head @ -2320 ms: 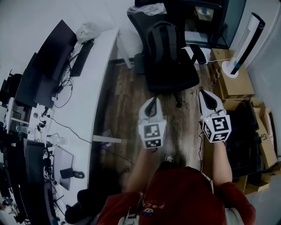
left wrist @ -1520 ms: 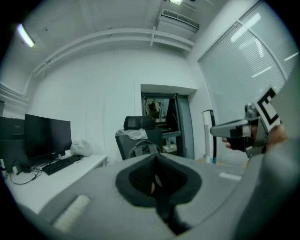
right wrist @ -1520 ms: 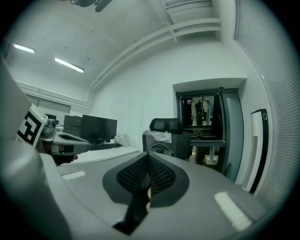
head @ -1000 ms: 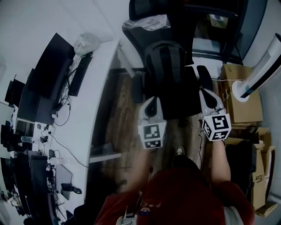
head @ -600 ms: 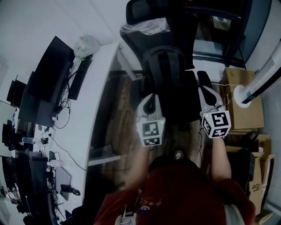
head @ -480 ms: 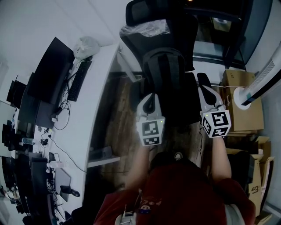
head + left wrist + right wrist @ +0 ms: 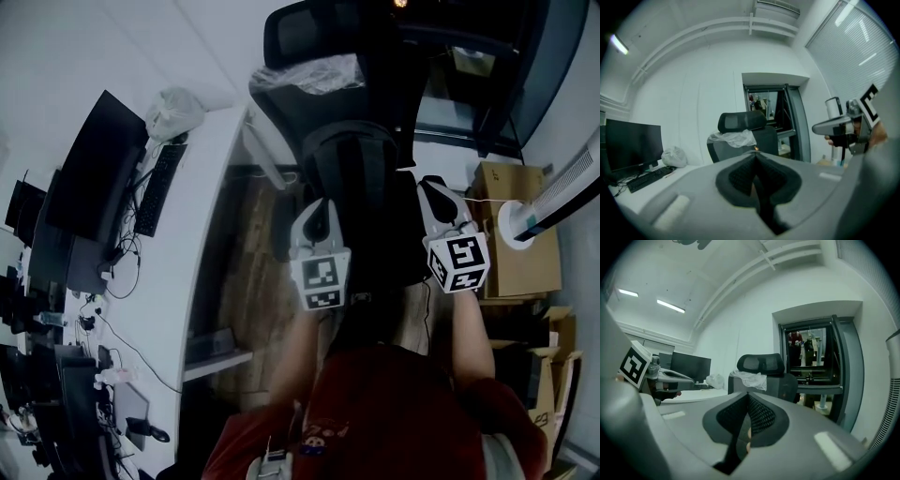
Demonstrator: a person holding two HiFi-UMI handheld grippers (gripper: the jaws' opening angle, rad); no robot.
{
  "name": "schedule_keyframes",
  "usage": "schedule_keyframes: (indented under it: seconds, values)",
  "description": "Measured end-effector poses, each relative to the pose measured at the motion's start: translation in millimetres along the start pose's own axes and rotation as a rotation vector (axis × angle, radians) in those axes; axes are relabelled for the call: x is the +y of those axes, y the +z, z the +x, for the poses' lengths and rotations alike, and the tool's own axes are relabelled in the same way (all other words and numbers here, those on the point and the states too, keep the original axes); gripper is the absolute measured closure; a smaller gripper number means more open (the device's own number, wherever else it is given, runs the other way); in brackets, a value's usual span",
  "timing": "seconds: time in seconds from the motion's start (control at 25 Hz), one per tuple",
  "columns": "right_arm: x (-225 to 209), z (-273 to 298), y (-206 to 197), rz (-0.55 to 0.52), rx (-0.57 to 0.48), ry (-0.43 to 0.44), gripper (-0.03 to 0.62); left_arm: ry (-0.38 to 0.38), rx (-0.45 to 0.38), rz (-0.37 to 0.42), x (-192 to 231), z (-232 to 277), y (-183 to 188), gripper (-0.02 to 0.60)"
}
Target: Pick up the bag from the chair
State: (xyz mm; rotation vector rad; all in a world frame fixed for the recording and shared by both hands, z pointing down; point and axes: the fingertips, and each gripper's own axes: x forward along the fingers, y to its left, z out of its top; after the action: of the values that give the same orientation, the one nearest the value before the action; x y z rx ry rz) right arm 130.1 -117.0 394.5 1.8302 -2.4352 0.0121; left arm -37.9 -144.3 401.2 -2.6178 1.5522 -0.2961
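Black bag [image 7: 352, 178] on office chair [image 7: 302, 30]; both grippers unladen.

The bag is stood upright on the seat against the backrest, just beyond the left gripper [image 7: 316, 214] and right gripper [image 7: 433, 192], which are held level at the seat's near edge. Both pairs of jaws are seen pressed together, empty. A white desk [image 7: 202, 216] is set to the left.
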Motion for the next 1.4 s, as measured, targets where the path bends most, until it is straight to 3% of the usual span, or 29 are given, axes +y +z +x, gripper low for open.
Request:
schedule_keyframes:
  seconds: [0.32, 0.76, 0.88, 1.08, 1.24, 1.4]
  values:
    - [-20.4, 98.6, 12.0, -0.016, 0.015, 0.002, 0.594, -0.009, 0.02, 0.016, 50.6, 84.0, -4.5, 0.583]
    - [-33.2, 208.6, -4.3, -0.016, 0.068, 0.033, 0.586, -0.018, 0.067, 0.018, 110.0, 175.6, -25.3, 0.577]
    - [-34.6, 230.3, -13.7, -0.009, 0.09, 0.048, 0.553, -0.046, 0.082, 0.025, 118.4, 195.5, -33.5, 0.515]
    - [-28.7, 257.5, -28.3, -0.005, 0.134, 0.134, 0.413, -0.15, 0.097, 0.015, 120.1, 220.8, -47.4, 0.404]
    - [-24.7, 267.9, -42.4, 0.001, 0.17, 0.186, 0.299, -0.263, 0.115, -0.016, 109.9, 232.6, -62.7, 0.26]
    - [-26.5, 276.4, -62.7, -0.02, 0.236, 0.205, 0.222, -0.32, 0.15, 0.019, 103.5, 244.2, -76.0, 0.176]
